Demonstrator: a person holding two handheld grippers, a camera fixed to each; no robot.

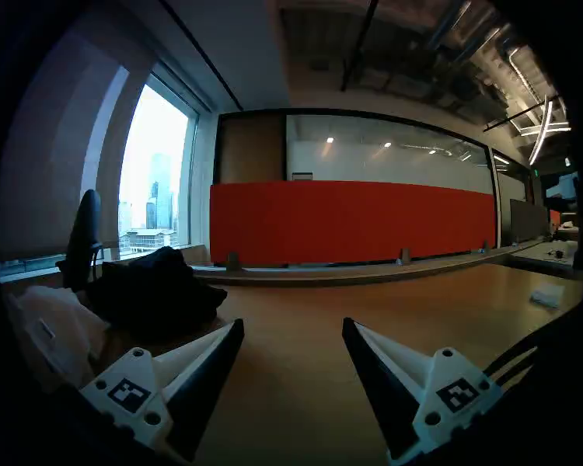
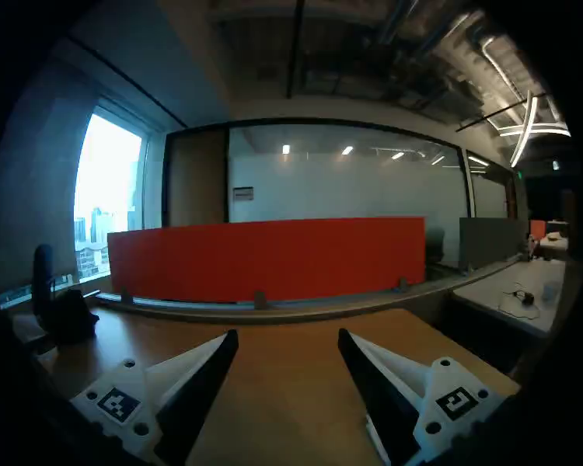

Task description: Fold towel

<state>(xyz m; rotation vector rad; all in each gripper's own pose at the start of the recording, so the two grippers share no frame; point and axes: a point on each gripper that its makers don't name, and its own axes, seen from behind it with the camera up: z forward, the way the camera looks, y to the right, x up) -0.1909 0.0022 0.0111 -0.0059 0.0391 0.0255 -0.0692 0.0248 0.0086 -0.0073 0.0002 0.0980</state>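
Note:
My left gripper [image 1: 293,326] hovers open over the wooden desk [image 1: 307,373], nothing between its fingers. To its left lies a pale crumpled cloth [image 1: 54,334] at the desk's edge, possibly the towel. My right gripper [image 2: 288,335] is also open above the wooden desk [image 2: 291,388], with bare desk between its fingers.
A dark bundle like a bag or jacket [image 1: 155,291] sits left of centre, next to a black chair back [image 1: 83,237]. A red partition [image 1: 346,221] runs along the desk's far edge. A small pale object [image 1: 546,295] lies at the right. A second desk [image 2: 517,291] stands right.

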